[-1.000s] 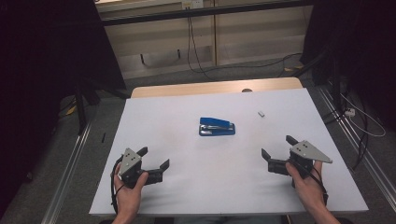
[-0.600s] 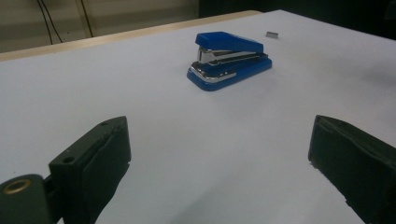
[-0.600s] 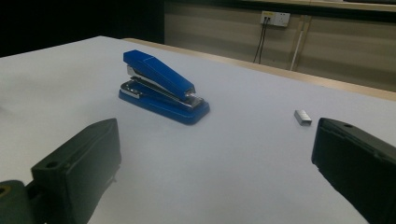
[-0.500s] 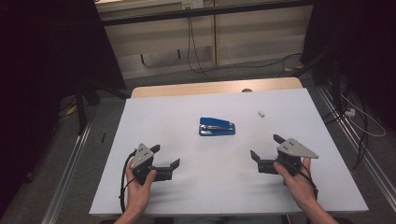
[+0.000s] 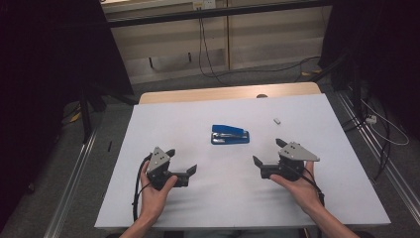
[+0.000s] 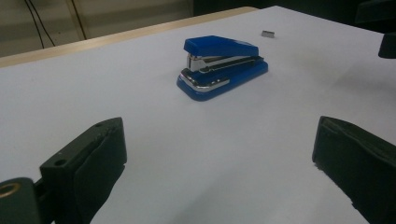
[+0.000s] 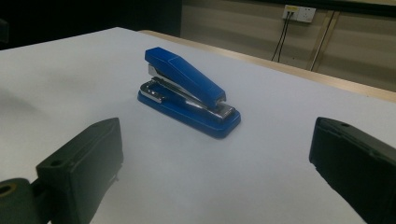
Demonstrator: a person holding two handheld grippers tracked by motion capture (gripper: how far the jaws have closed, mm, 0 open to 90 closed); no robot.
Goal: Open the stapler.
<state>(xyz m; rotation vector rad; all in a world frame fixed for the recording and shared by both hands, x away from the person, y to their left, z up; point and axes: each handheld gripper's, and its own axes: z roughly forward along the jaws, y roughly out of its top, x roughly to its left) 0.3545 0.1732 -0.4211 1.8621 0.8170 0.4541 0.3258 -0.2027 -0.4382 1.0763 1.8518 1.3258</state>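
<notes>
Your left gripper (image 5: 181, 161) and right gripper (image 5: 267, 151) both have their jaws spread wide, gripping nothing, low over the white table (image 5: 317, 124). The blue stapler (image 5: 230, 134) lies mid-table between and beyond them, untouched.

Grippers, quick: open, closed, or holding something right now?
Left gripper: open, empty.
Right gripper: open, empty; the stapler sits untouched on the table between them.
</notes>
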